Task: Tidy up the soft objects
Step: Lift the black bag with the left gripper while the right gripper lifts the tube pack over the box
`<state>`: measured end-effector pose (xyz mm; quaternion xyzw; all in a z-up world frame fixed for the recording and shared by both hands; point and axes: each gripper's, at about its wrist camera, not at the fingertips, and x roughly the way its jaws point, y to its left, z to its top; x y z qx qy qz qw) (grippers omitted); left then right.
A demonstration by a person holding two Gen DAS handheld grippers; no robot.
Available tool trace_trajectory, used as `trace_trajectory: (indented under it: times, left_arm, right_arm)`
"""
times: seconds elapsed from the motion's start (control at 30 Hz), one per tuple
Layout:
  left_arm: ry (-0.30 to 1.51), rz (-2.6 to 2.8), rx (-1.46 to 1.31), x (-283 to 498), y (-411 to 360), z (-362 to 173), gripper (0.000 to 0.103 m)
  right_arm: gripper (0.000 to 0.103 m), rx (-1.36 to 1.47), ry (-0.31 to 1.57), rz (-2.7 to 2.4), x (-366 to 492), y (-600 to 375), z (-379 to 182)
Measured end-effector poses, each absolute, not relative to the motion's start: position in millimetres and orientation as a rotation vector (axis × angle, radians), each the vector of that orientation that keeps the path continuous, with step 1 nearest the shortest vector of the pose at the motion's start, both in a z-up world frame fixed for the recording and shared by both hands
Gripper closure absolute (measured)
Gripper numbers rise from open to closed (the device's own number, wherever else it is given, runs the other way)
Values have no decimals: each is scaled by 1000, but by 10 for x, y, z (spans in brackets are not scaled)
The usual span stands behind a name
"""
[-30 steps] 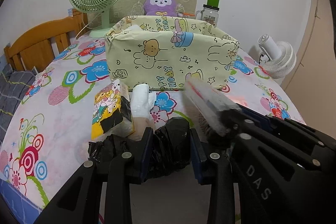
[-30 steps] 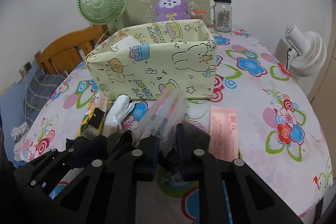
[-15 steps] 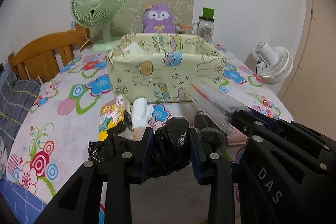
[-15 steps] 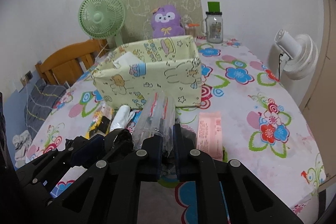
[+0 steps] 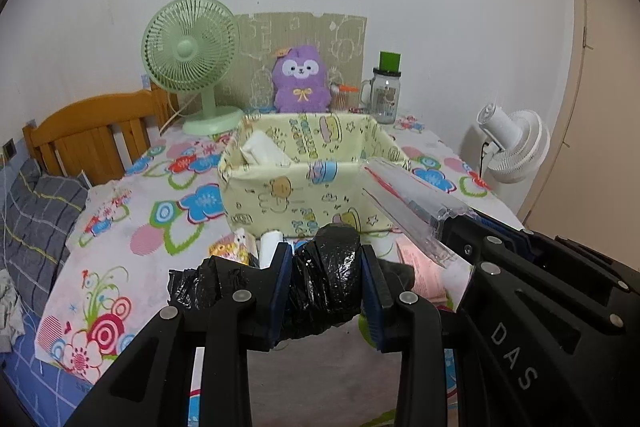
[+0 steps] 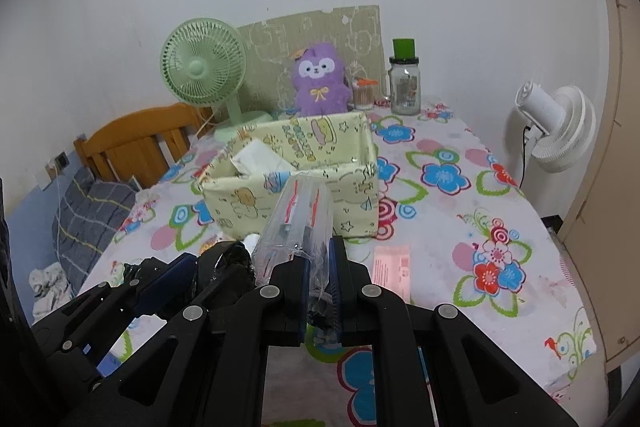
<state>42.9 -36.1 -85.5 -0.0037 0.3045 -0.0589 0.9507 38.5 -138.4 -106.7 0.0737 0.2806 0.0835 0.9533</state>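
Item 1: black plastic bag roll (image 5: pixel 326 277), crinkled film wound into a soft bundle. It was pinched across its middle between the blue pads of the left gripper (image 5: pixel 325 289), raised above the near edge of the worktop (image 6: pixel 460 211). Judged light and compressible, with a slick surface; a loose tail of film trailed to the left of the jaws and looked liable to snag. A hold across the thick middle, as here, seemed the soundest.

Item 2: clear plastic packet (image 6: pixel 298 223), long and narrow, red-and-dark contents showing through. It was clamped at its near end by the right gripper (image 6: pixel 320 281), the free end pointing toward the box. Judged light and glossy, likely to slide or droop when held by one end only; a hold nearer the middle would steady it.

Item 3: fabric storage box (image 6: pixel 304 183), pale yellow cartoon print, open top, soft walls. It stood mid-worktop, beyond both grippers. A white soft pack (image 6: pixel 258 159) already lay inside at the left.

Item 4: loose goods on the floral cloth in front of the box: a yellow printed tissue pack (image 5: pixel 234 247), a white roll (image 5: pixel 270 247) just beside it, and a pink flat packet (image 6: pixel 392 263) to the right.

Item 5: surroundings: green fan (image 5: pixel 190 59), purple plush toy (image 5: pixel 302 79), glass jar (image 5: pixel 386 95), white fan (image 5: pixel 516 147).
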Motion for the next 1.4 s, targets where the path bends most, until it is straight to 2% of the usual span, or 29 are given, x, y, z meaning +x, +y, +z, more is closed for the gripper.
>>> trace_trajectory:
  times: [0.7, 1.4]
  left_arm:
    - [515, -143, 9, 384, -398, -268, 70]
    - [530, -149, 12, 821, -324, -218, 70]
  right_arm:
    - [90, 159, 482, 137, 258, -1488, -452]
    - [90, 168, 499, 134, 684, -1424, -407]
